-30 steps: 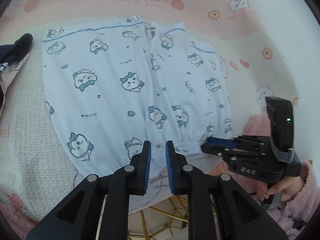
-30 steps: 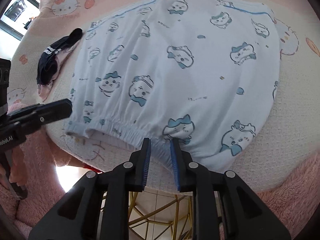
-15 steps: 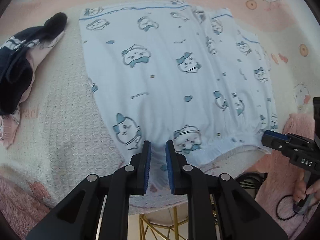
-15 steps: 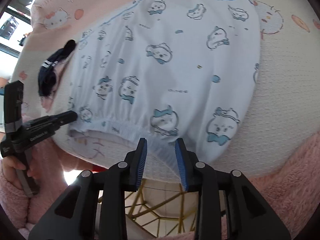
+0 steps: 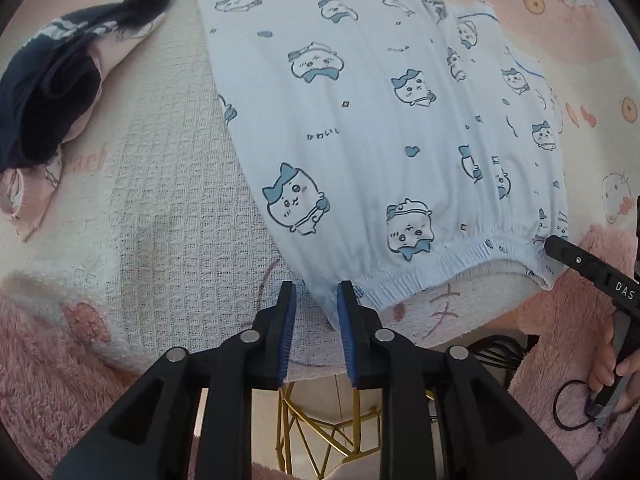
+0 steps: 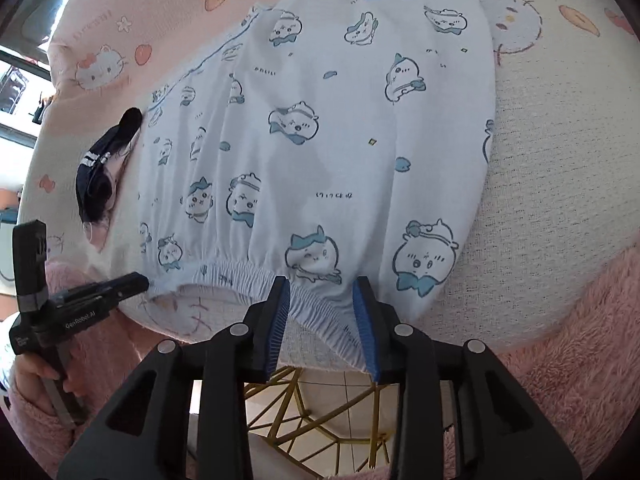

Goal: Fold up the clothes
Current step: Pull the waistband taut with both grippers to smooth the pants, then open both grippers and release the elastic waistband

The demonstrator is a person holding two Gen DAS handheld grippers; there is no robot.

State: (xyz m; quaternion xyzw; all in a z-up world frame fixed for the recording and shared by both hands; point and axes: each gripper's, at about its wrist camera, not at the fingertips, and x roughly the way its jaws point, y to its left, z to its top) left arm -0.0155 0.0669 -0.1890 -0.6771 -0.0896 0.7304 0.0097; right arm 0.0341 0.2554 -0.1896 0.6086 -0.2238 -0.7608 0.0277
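Both grippers now spread wider than before. Left gripper point(image 5: 316, 294) is opening astride the pajama shorts' point(image 5: 380, 128) waistband corner at 6 o'clock. Right gripper point(image 6: 322, 292) is opening around the waistband, pads not pressing.

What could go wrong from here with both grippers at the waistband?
1. Left gripper jaws are opening around only the shorts' corner; closing could catch a thin bite that slips.
2. Right gripper straddles the elastic waistband at the table edge; it may also pinch the knit cover.

The dark garment point(image 5: 48, 92) runs off the left edge; the gold chair frame point(image 6: 320, 412) is half hidden behind claws.
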